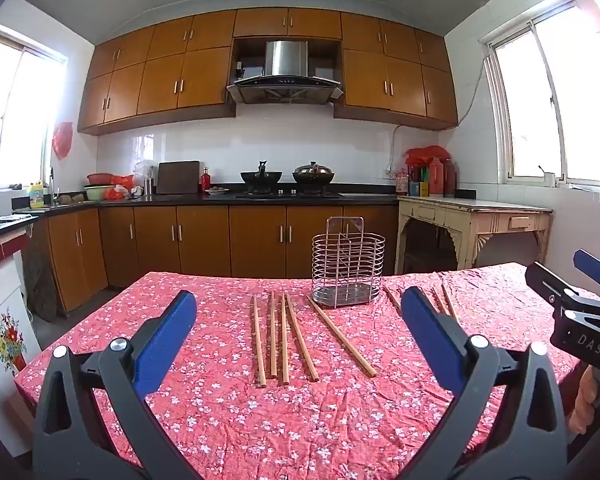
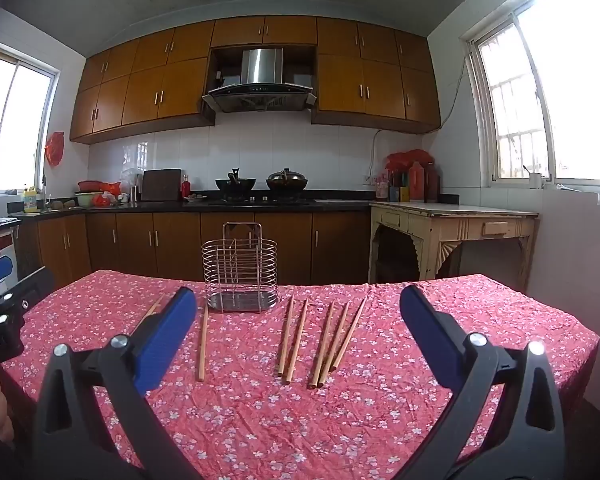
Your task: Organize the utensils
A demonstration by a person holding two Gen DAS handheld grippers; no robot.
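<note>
Indoors, floral tablecloth, kitchen cabinets

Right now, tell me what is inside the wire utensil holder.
The wire utensil holder looks empty: only its wire dividers and metal base tray show. The chopsticks all lie outside on the tablecloth. Nothing there is covered.

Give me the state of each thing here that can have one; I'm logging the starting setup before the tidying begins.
left gripper: open, holding nothing.
right gripper: open, holding nothing.
wire utensil holder: upright on the table, empty.
chopsticks: lying flat and loose on the tablecloth, none in the holder.
left wok: on the stove, uncovered.
right wok: on the stove, lid on.
upper cabinet doors: shut.
</note>
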